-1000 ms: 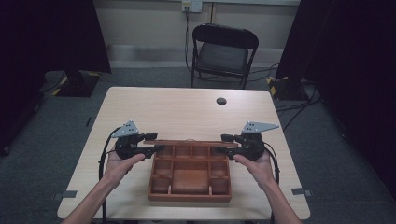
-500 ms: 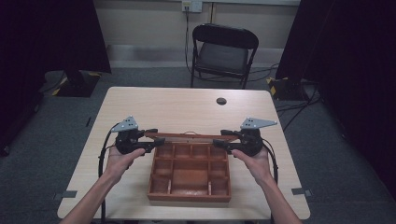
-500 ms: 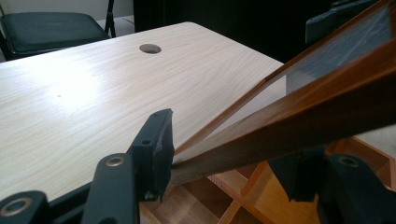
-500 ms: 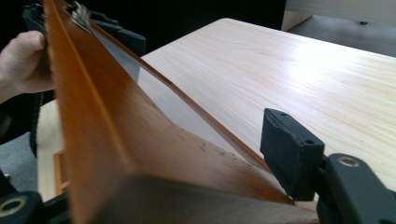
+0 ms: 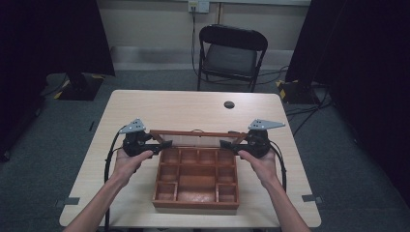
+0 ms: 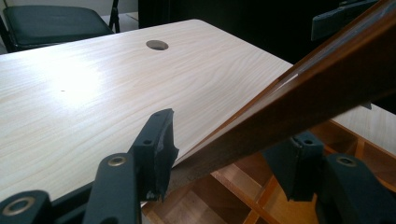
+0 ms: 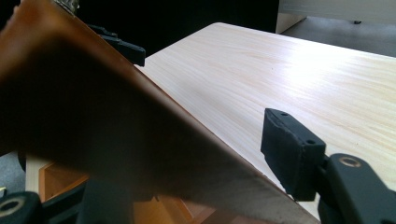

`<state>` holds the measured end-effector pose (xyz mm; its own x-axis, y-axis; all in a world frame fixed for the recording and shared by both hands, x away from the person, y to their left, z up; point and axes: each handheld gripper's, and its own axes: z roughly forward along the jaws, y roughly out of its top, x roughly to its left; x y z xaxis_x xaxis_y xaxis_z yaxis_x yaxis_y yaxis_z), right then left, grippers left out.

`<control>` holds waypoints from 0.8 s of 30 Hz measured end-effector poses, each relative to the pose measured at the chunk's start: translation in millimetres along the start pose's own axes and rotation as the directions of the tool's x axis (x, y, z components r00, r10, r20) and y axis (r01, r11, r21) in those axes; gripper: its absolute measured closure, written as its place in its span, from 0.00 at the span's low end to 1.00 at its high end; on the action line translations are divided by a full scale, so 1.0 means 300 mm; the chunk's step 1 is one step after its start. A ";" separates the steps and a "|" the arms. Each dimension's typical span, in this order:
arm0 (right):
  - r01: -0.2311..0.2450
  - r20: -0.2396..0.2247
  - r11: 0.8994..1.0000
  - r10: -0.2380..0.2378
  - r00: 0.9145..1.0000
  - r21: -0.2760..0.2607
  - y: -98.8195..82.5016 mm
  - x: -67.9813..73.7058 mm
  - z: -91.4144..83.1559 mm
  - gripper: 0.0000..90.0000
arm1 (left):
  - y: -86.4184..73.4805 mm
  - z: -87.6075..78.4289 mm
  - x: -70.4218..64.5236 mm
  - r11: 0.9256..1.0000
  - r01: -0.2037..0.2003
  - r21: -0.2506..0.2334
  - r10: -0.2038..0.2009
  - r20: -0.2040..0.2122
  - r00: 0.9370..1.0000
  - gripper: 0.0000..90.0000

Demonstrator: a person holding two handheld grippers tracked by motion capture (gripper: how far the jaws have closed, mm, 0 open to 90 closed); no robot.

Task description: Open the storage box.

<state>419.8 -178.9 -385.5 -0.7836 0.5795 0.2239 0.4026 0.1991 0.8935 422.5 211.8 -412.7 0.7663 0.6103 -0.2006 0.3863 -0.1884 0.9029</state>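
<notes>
The box (image 5: pixel 196 179), a wooden tray of open compartments, sits low in the centre of the high view, its near wall close to the table (image 5: pixel 145 106) edge at the bottom. Its glazed lid (image 5: pixel 193 137) stands half raised at mid-frame, hinged along the far wall. The left gripper (image 5: pixel 153 148) straddles the lid's left rail; in the left gripper view the left pad touches the wood and the other stands just off it, and the jaws have just been closing. The right gripper (image 5: pixel 226 145) straddles the right rail with one pad clearly apart from the wood, the other hidden behind it, so no firm clamp shows there. The lid looks stiff and fairly light, but the pane is probably fragile and polished wood may slip; the side rails near the free edge seem the best hold, lifted evenly to spare the hinges. Beyond, the tabletop is bare up to a cable hole (image 5: pixel 229 104), leaving room to swing the lid back; a chair (image 5: pixel 227 53) stands well beyond.
</notes>
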 end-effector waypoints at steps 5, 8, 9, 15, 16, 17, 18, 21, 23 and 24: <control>-0.027 -0.017 1.000 0.027 1.000 0.003 -0.008 -0.018 0.016 0.46 | -0.002 0.005 0.006 1.000 -0.006 0.002 0.006 0.001 1.000 0.50; -0.026 -0.013 1.000 0.026 1.000 0.008 -0.009 -0.023 0.022 0.46 | -0.002 0.008 0.009 1.000 -0.005 0.005 0.005 0.001 1.000 0.51; -0.026 -0.012 1.000 0.026 1.000 0.006 -0.009 -0.024 0.022 0.46 | -0.002 0.007 0.011 1.000 -0.005 0.010 0.005 0.000 1.000 0.51; -0.028 0.000 1.000 0.028 1.000 0.001 -0.008 -0.033 0.028 0.47 | -0.003 0.018 0.020 1.000 0.002 0.002 -0.002 -0.001 1.000 0.51; -0.028 0.002 1.000 0.028 1.000 0.003 -0.008 -0.036 0.029 0.47 | -0.001 0.019 0.023 1.000 0.001 0.004 -0.001 -0.001 1.000 0.52; -0.030 0.004 1.000 0.030 1.000 0.002 -0.008 -0.039 0.030 0.47 | 0.001 0.021 0.025 1.000 0.001 0.005 -0.001 -0.001 1.000 0.52; -0.033 0.003 0.999 0.033 0.999 0.002 -0.009 -0.043 0.031 0.47 | 0.003 0.023 0.025 1.000 0.001 0.005 -0.001 -0.001 1.000 0.52; -0.050 0.000 0.999 0.050 0.999 -0.003 -0.013 -0.054 0.035 0.47 | 0.007 0.028 0.031 1.000 -0.003 0.007 0.003 -0.004 1.000 0.52; -0.059 0.000 0.998 0.059 0.998 -0.009 -0.018 -0.061 0.037 0.46 | 0.006 0.032 0.036 1.000 0.006 0.000 -0.006 -0.001 1.000 0.52; -0.061 0.002 0.998 0.061 0.998 -0.009 -0.020 -0.063 0.039 0.47 | 0.005 0.032 0.039 1.000 0.005 0.002 -0.005 0.004 1.000 0.51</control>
<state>437.8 -182.0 -399.6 -0.7565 0.5922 0.2774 0.4456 0.1563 0.8815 437.1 211.3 -417.5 0.7664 0.6084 -0.2063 0.3911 -0.1870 0.9012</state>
